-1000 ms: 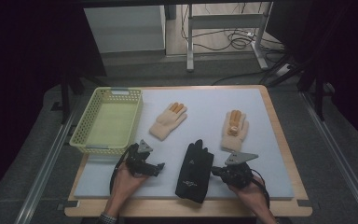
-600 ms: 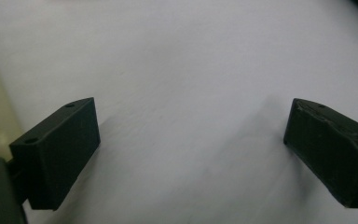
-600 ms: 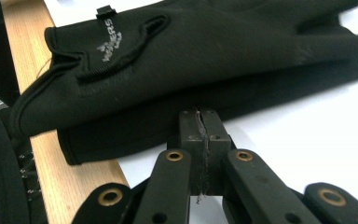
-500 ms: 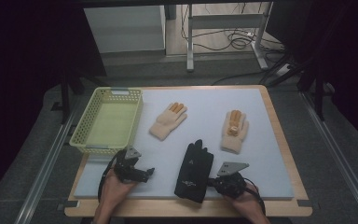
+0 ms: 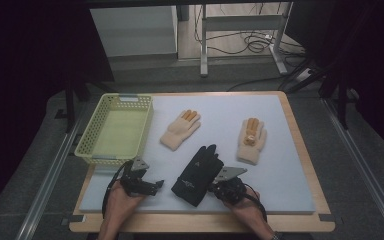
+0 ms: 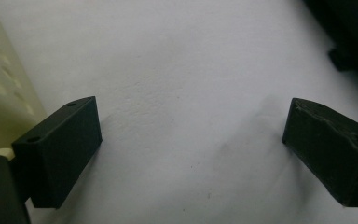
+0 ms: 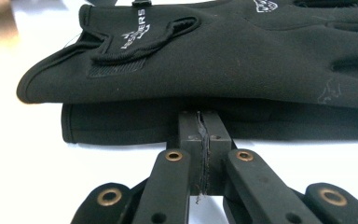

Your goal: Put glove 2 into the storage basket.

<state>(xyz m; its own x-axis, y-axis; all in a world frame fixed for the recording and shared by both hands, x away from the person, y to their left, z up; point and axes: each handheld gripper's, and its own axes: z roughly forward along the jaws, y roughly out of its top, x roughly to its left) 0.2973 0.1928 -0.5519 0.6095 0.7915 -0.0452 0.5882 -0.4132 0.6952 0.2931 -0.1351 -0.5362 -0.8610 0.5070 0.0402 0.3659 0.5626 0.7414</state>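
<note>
Two black gloves (image 5: 198, 170) lie stacked near the front of the white mat; in the right gripper view the upper glove (image 7: 242, 56) rests on the lower glove (image 7: 121, 126). My right gripper (image 5: 214, 189) (image 7: 203, 121) is shut, its tips against the lower glove's near edge; I cannot tell whether cloth is pinched. My left gripper (image 5: 152, 186) (image 6: 191, 144) stands open over bare mat, left of the black gloves, with nothing between its fingers (image 6: 60, 149). Two cream gloves, one (image 5: 180, 129) mid-mat and one (image 5: 252, 140) to the right, lie farther back.
A yellow-green plastic basket (image 5: 92, 150) stands at the mat's left side; its wall (image 6: 0, 93) is close to my left gripper. The wooden table edge (image 5: 200, 225) runs just below both hands. A dark floor and metal rails surround the table.
My right gripper has slid left up to the edge of the black gloves. My left gripper moved left and nearer the front edge, then stayed still.
</note>
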